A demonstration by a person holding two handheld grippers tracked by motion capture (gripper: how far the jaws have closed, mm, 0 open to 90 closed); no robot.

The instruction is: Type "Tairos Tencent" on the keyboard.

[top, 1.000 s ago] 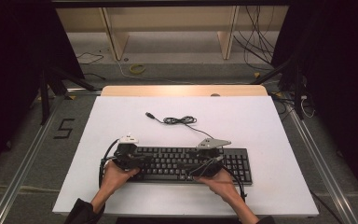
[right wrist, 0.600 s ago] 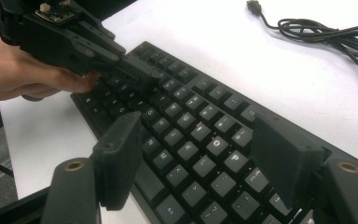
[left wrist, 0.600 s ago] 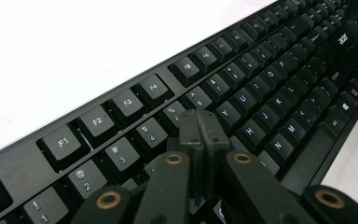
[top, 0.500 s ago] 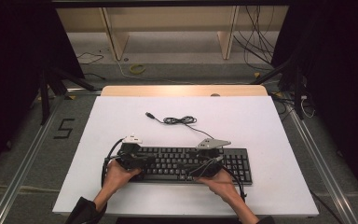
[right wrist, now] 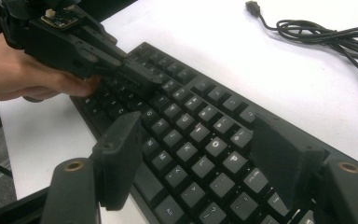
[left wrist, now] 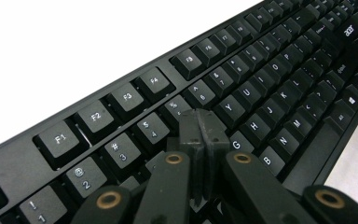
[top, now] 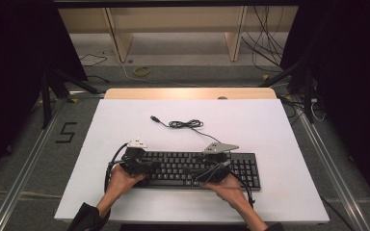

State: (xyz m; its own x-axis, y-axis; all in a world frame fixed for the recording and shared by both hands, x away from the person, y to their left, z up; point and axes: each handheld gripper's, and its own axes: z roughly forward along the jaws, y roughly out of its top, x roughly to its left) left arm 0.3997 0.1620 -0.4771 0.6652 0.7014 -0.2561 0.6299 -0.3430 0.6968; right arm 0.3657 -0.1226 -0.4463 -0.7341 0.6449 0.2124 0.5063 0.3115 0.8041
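Note:
A black keyboard (top: 183, 163) lies near the front edge of the white table (top: 270, 125). My left gripper (top: 143, 167) is shut with nothing in it. In the left gripper view its joined tips (left wrist: 200, 133) rest over the keys just left of the G key on the keyboard (left wrist: 261, 79). My right gripper (top: 213, 172) hovers open over the right half of the letter keys. In the right gripper view its jaws (right wrist: 200, 156) stand wide apart above the keyboard (right wrist: 191, 121), and nothing is between them. The left gripper (right wrist: 142, 78) and its hand show farther off.
The keyboard's black cable (top: 185, 124) lies coiled behind it, with its USB plug (top: 154, 118) loose on the table. The same cable (right wrist: 321, 32) shows at the top right of the right gripper view. Beyond the table stand wooden shelf legs (top: 233, 36) and floor cables.

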